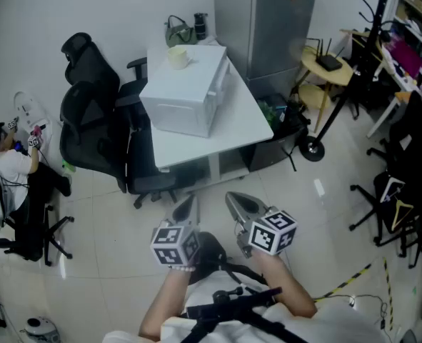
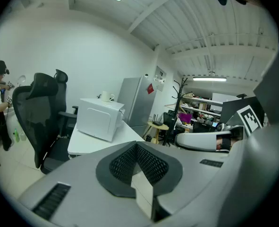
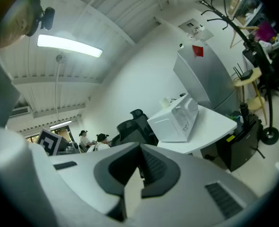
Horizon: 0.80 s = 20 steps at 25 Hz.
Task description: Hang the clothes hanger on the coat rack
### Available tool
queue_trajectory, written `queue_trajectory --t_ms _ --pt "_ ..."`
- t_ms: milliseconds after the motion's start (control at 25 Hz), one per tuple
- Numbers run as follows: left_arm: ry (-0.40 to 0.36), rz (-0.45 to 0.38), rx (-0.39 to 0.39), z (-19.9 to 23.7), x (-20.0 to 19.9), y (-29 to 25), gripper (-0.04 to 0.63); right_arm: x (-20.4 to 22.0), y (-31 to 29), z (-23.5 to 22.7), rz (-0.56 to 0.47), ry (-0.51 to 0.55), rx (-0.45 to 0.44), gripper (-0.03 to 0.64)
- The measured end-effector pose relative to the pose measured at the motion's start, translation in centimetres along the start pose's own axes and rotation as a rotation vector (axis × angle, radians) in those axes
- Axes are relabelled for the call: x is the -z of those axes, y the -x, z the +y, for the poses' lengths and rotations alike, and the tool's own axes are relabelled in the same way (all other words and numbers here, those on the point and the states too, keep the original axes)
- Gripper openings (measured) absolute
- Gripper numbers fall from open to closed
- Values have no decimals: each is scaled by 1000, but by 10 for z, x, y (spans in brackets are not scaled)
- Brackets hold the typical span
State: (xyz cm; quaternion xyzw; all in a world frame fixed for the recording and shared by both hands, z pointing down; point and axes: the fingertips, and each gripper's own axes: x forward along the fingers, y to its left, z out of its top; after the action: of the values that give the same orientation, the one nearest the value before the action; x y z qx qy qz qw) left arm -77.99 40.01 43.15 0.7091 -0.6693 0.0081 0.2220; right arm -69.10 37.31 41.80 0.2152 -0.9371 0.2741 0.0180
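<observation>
The black coat rack stands at the far right, its pole slanting down to a round base; its hooks also show in the left gripper view and the right gripper view. A pale hanger-shaped thing rests against a dark chair at the right edge; I cannot tell more about it. My left gripper and right gripper are side by side low in the head view, near my body. Both are shut and hold nothing.
A white desk ahead carries a white microwave with a cup on top. Black office chairs stand left of it, a silver fridge behind. A person sits far left. Round stools and shelves crowd the right.
</observation>
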Motion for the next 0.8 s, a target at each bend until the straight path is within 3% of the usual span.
queue_trajectory --t_ms 480,800 --pt "-24 46 60 -24 5 -34 -11 -7 16 -35 -23 -32 62 0" --pt "-34 74 172 -47 0 -81 -11 -23 16 -66 -40 -25 129 0"
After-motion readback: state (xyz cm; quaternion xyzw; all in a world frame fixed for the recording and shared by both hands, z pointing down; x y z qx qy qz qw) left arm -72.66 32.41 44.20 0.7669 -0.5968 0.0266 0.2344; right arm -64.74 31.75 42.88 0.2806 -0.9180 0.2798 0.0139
